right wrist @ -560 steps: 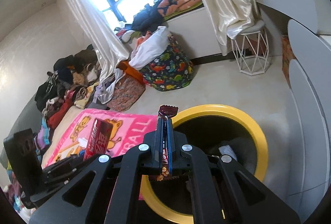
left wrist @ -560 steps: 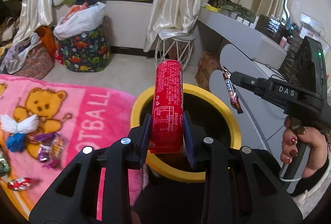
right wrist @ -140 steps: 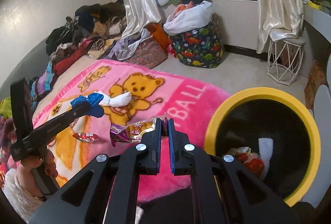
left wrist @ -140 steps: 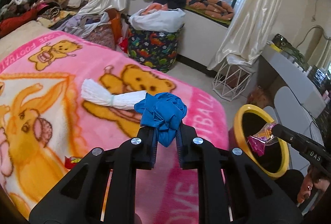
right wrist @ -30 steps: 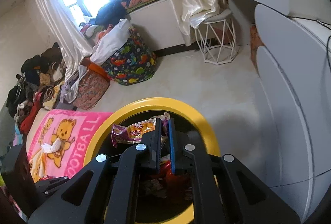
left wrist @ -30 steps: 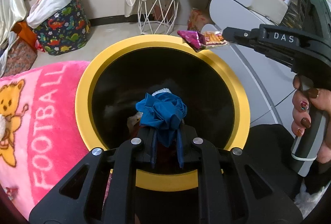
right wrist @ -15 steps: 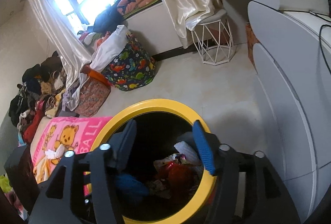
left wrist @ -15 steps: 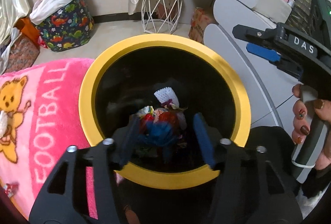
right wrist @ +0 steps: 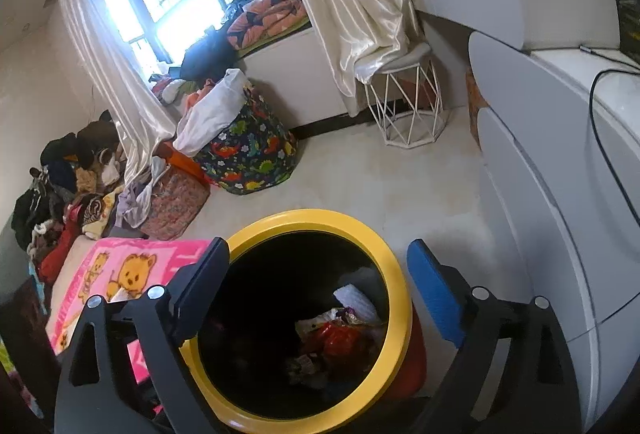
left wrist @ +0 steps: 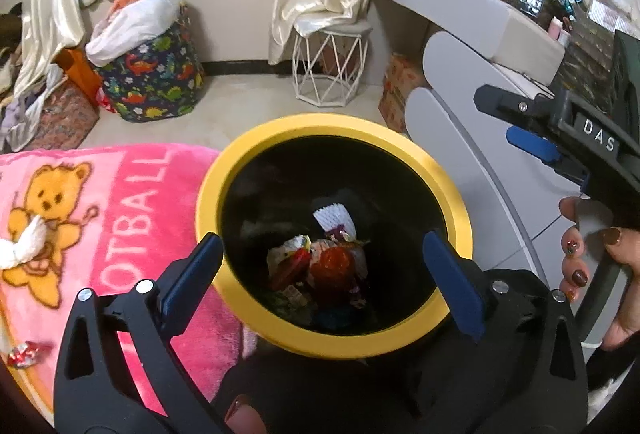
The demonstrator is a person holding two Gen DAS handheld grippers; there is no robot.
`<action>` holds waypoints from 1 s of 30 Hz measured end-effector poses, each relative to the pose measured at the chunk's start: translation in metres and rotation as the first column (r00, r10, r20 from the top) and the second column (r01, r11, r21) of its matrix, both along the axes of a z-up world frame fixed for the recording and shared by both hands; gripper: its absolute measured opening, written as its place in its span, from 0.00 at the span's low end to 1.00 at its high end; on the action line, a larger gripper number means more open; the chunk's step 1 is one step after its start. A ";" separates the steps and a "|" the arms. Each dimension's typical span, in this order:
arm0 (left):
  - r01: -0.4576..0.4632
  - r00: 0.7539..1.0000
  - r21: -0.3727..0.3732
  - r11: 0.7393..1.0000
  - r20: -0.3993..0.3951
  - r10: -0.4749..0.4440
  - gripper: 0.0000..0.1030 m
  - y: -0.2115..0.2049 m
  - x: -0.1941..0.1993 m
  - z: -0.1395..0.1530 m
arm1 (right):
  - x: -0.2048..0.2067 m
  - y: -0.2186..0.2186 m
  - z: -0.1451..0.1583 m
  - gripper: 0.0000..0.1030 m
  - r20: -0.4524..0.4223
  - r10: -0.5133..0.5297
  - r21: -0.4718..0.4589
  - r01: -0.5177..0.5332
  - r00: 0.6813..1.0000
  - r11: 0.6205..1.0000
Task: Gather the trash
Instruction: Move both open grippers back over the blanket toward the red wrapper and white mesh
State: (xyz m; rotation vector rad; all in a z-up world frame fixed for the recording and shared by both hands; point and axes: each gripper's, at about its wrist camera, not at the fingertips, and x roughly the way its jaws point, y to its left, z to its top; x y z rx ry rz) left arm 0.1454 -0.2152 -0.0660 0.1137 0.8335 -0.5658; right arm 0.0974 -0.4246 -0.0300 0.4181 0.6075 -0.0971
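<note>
**Both tongs empty over the bin: release step, entry**

Landmark: yellow-rimmed bin (left wrist: 456, 211), black inside, standing on the floor beside the bed.

- Left tongs (left wrist: 324, 274): spread wide above the bin mouth, nothing between the pads. The jaws have just been opening.
- Right tongs (right wrist: 320, 286): likewise spread wide and empty, over the bin's rim; the jaws have just been opening. The person's hand (left wrist: 592, 274) grips the handle, right of the bin.
- Trash in bin (left wrist: 320, 266): wrappers, a red piece and a white foam net lie heaped at the bottom.
- Trash outside bin: a white wad (left wrist: 20, 246) and a small red-and-silver wrapper (left wrist: 24, 354) rest on the pink blanket (left wrist: 132, 218), well left of the bin.

Handling note: the drop appears finished; the sound course is to keep both pairs of tongs open, lift clear of the rim, then swing left of the bin to the blanket pieces, approaching each low and flat so the pads pinch wrapper and not pile.

Change against one second earlier: the left tongs then pinched a blue crumpled item above the bin, the right a snack wrapper at its rim. Both pieces are now gone from the pads, presumably among the heap inside.
</note>
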 end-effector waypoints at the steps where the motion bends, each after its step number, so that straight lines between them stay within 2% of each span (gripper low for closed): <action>1: -0.003 1.000 0.000 1.000 0.006 0.003 0.89 0.001 -0.001 0.001 | -0.001 0.001 0.001 0.86 0.002 -0.001 -0.006 0.001 1.000 1.000; 24: -0.138 0.984 -0.056 0.989 0.109 0.143 0.89 0.076 -0.025 0.031 | -0.008 0.054 0.025 0.87 0.053 0.129 -0.132 -0.121 0.990 0.984; 30: -0.195 0.970 -0.119 0.973 0.120 0.210 0.89 0.099 -0.030 0.037 | -0.014 0.070 0.035 0.87 0.080 0.189 -0.167 -0.174 0.979 0.970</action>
